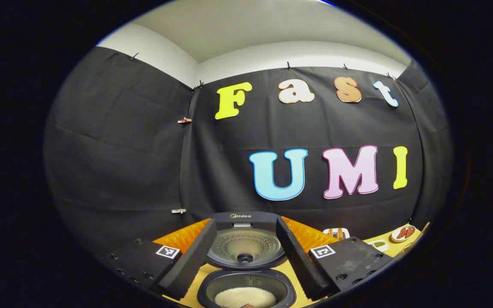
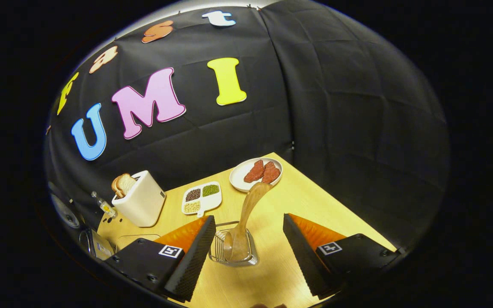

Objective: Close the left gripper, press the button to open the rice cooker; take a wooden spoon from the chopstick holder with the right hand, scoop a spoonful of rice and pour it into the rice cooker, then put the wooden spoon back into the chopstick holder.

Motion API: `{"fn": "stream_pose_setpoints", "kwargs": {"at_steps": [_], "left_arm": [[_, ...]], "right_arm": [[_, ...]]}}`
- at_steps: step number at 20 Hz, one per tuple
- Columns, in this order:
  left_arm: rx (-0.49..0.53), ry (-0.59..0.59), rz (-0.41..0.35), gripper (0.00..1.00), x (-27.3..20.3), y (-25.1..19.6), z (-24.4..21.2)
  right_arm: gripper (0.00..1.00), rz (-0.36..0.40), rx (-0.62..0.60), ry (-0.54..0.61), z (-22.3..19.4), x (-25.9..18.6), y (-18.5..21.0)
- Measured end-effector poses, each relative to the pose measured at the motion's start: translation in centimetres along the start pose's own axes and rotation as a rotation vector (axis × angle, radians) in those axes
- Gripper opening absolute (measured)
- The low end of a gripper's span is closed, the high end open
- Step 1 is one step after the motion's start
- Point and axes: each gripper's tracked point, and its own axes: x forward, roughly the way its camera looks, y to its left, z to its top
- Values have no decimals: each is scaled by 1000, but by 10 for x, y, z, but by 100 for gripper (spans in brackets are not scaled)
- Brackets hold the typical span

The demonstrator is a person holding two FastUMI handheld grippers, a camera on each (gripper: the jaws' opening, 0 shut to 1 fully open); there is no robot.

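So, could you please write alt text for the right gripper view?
The open right gripper points down at a wire chopstick holder holding a wooden spoon on a wooden table. Behind stand a toaster, a divided grain dish and a plate of meat.

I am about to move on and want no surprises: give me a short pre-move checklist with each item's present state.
1. Black rice cooker lid up: ok.
2. White rice in the pot: ok.
3. Wooden spoon standing in the wire chopstick holder, not held: ok.
4. Right gripper open, fingers either side of the holder: ok.
5. Left gripper open in front of the cooker: ok.
6. Spoon leaning towards the white plate of red meat slices; whether they touch: cannot tell.
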Motion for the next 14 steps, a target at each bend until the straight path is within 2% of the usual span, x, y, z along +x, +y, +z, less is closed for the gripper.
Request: {"fn": "stream_pose_setpoints", "kwargs": {"at_steps": [4,7,8,12,14], "left_arm": [[-26,-30,-20,92,42,14,-2],[-4,-40,-41,92,69,23,-7],[4,-41,-55,95,77,23,-9],[28,-33,-106,92,105,14,-20],[49,-23,-119,94,114,9,-23]], "right_arm": [[98,-16,30,-9,-1,-54,8],[99,-44,-11,-31,-6,-88,9],[99,-51,-23,-33,-9,-98,10],[99,-71,-66,-14,-23,-122,12],[98,-82,-89,-14,-26,-128,11]]}}
